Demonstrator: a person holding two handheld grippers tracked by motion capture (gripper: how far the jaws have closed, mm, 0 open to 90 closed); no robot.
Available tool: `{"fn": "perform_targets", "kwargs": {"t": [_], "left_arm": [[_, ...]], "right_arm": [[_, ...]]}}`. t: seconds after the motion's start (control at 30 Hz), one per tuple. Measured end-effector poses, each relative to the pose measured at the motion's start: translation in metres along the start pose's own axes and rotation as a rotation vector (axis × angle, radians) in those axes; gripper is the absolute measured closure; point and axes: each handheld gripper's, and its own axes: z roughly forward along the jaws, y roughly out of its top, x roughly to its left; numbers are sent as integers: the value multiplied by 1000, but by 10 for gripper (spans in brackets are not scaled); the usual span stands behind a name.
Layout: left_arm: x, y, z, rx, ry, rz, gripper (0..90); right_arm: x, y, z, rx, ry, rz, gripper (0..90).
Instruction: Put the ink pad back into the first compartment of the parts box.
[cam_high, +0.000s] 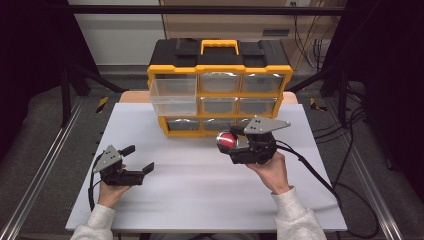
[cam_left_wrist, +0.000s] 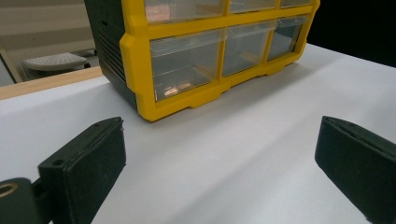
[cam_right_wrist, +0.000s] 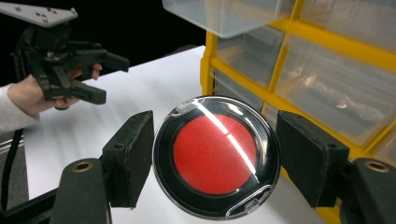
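A round black case with a red centre (cam_right_wrist: 215, 156) sits between the pads of my right gripper (cam_right_wrist: 215, 161), which is shut on it. In the high view that right gripper (cam_high: 227, 141) holds the round case (cam_high: 227, 140) just in front of the yellow and black drawer cabinet (cam_high: 220, 70). The cabinet's top-left clear drawer (cam_high: 173, 95) is pulled out. My left gripper (cam_high: 138, 159) rests low at the table's left, open, with nothing between its pads. The left gripper view looks across bare white table at the cabinet (cam_left_wrist: 140, 79).
The white tabletop (cam_high: 200, 185) lies between both hands. A black cable (cam_high: 310, 170) trails right from the right gripper. Metal rails (cam_high: 45, 165) and dark frame legs flank the table. The other cabinet drawers (cam_high: 257, 105) are pushed in.
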Motion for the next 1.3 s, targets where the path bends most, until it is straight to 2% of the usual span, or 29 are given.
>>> {"fn": "perform_targets", "kwargs": {"t": [0.73,1.3], "left_arm": [[0,0,0,0,2,-1,16],[0,0,-1,-1,4,-1,16]], "right_arm": [[7,57,-21,-54,-8,-46,301],[10,88,-23,-78,-15,-65,301]]}}
